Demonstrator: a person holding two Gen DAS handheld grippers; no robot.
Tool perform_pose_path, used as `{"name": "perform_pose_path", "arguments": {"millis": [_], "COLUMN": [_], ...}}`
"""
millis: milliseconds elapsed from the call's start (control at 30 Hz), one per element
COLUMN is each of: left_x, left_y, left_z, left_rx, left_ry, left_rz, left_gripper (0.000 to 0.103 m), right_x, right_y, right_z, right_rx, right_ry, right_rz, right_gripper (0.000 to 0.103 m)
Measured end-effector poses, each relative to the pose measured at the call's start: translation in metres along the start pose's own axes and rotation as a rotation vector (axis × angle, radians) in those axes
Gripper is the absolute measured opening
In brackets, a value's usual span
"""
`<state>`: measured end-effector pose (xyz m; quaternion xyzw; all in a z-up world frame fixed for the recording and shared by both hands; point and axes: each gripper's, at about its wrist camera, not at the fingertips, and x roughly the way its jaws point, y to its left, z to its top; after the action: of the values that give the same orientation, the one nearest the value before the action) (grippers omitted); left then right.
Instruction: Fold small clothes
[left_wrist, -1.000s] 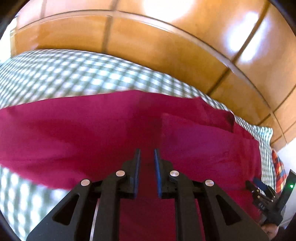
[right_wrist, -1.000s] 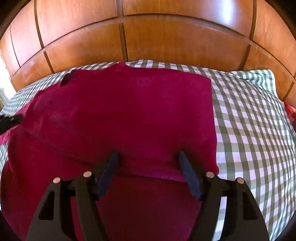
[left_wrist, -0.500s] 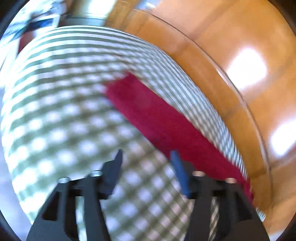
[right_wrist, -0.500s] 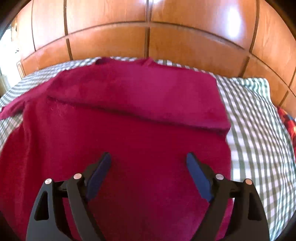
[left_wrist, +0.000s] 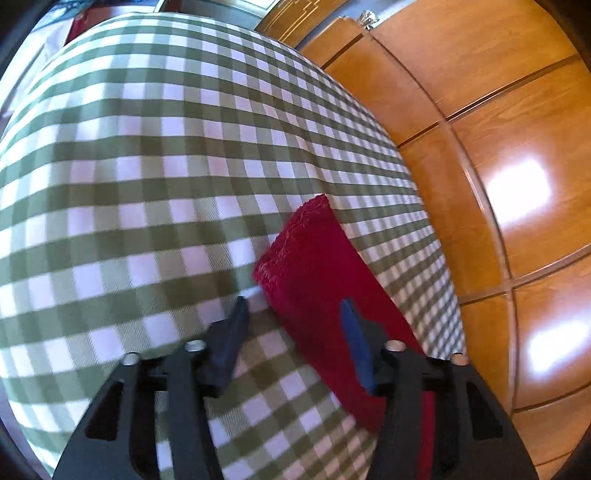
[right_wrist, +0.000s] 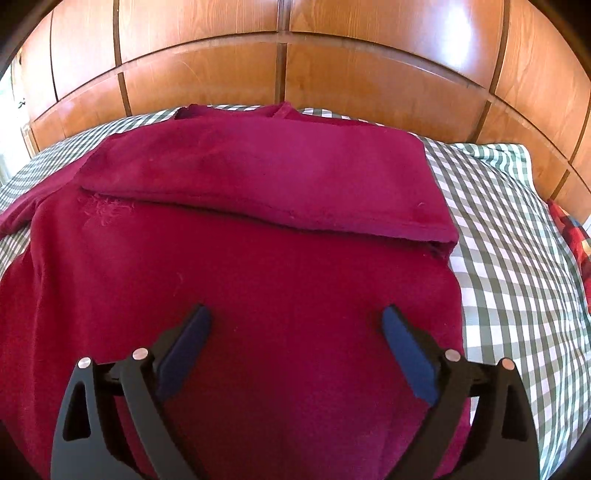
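A dark red sweater (right_wrist: 236, 280) lies flat on the checked bed, neck toward the headboard. Its right side is folded over the body as a long flap (right_wrist: 258, 177). My right gripper (right_wrist: 295, 321) is open and empty, hovering above the sweater's lower body. In the left wrist view one red sleeve (left_wrist: 317, 273) lies stretched out on the checked cover, its cuff end pointing away. My left gripper (left_wrist: 293, 312) is open and empty, low over the sleeve just short of the cuff, the right finger above the sleeve and the left finger above the cover.
The green-and-white checked bedcover (left_wrist: 147, 166) spreads to the left in the left wrist view. A glossy wooden headboard (right_wrist: 280, 59) runs along the far side. A checked pillow (right_wrist: 495, 155) and a red plaid item (right_wrist: 572, 232) lie at the right.
My left gripper opened and swung left from the sweater's body out to the sleeve end. My right gripper opened wider and drew back toward the sweater's hem.
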<state>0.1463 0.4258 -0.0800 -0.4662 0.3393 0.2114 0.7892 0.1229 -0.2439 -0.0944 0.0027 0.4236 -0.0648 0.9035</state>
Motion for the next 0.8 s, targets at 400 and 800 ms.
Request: {"name": "perform_pose_path", "arguments": {"millis": [400,800], "left_x": [-0.052,-0.010], "left_y": [-0.161,-0.259], "left_z": [-0.082,-0.327], "left_rx": [0.466,0.889], "left_ry": [-0.040,0.246], "left_rz": [-0.283,-0.422], "left_gripper": [0.007,0.007], "right_x": [0.002,0.003], "right_y": [-0.001,-0.006], "right_z": [0.000,0.000], "right_rx": [0.012,0.050], "right_ry": [0.000,0.002], "right_rz": [0.011,0.061], "right_gripper": [0.095,0.095]}}
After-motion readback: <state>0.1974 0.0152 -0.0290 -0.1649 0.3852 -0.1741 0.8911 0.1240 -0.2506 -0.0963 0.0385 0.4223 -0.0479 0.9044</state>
